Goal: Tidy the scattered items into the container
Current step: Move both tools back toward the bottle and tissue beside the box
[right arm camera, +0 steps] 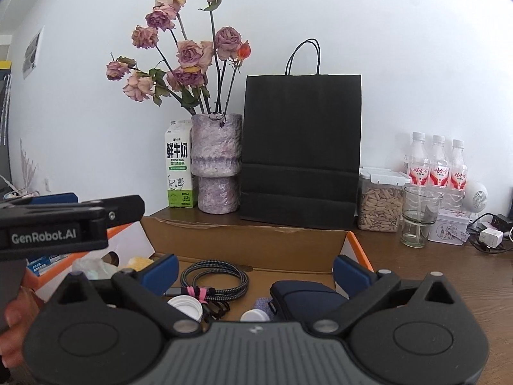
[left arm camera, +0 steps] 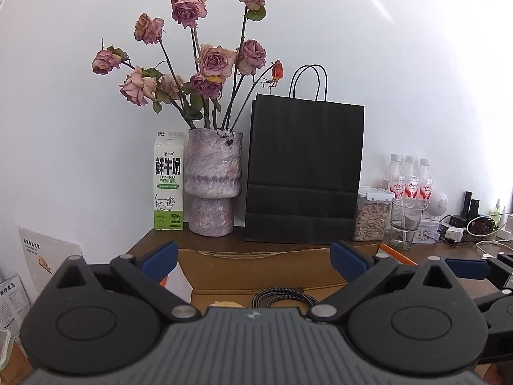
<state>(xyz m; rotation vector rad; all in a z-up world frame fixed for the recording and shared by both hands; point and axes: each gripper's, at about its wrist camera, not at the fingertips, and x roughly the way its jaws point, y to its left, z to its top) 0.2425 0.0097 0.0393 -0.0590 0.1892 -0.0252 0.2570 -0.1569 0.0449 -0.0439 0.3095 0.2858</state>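
An open cardboard box with orange-edged flaps sits on the wooden table; it also shows in the left wrist view. Inside lie a coiled braided cable, a dark blue pouch, two white-capped bottles, a yellow item and a pale wrapped item. The cable and yellow item peek into the left wrist view. My right gripper is open and empty above the box. My left gripper is open and empty over the box's near side; its body shows at the left of the right wrist view.
Behind the box stand a milk carton, a purple vase of dried roses and a black paper bag. To the right are a jar of seeds, a glass, three bottles, a tin and chargers with cables.
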